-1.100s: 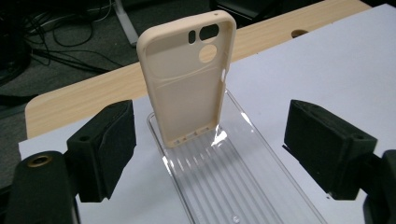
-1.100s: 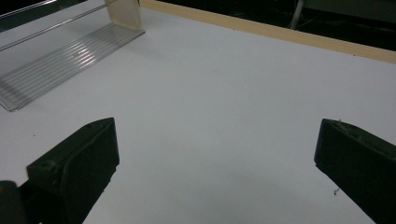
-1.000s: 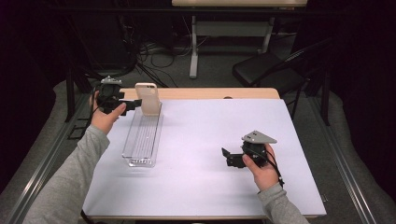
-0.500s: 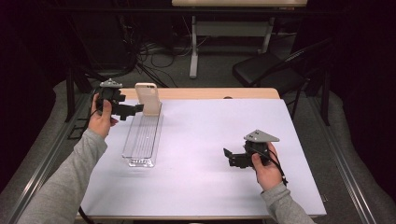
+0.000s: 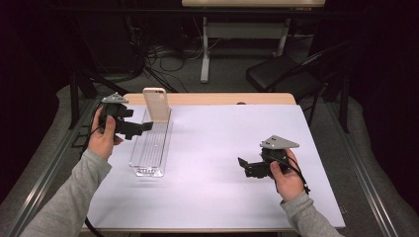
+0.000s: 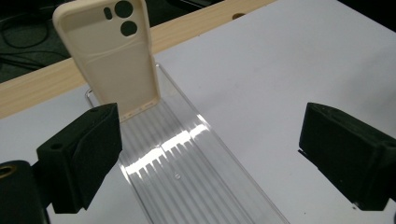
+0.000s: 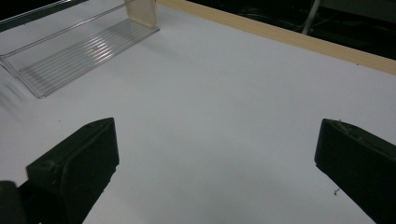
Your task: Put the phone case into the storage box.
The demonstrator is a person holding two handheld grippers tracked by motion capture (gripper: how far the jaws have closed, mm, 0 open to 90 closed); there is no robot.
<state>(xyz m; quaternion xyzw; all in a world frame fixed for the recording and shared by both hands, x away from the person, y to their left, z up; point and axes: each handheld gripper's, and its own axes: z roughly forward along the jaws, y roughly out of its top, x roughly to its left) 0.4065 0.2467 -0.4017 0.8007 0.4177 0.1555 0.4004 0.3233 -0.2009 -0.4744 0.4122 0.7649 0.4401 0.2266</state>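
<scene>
Left gripper [image 5: 144, 127] pulling back from cream silicone phone case [image 5: 156, 104], now just beside it rather than against it; jaws gaping wide, holding nothing. Case standing upright, slightly tilted, in far-end slot of clear ribbed plastic rack [image 5: 149, 146]. Right gripper [image 5: 242, 165] idling low over white table [image 5: 217, 138], well apart from rack, jaws spread wide, empty. Judging: placement looking done, release done; remaining likely just hand clearing away.

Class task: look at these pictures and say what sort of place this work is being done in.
Probably a lab or workshop test bench: a white-topped table with a clear ridged tray, loose cables on the floor behind, and a black chair.
</scene>
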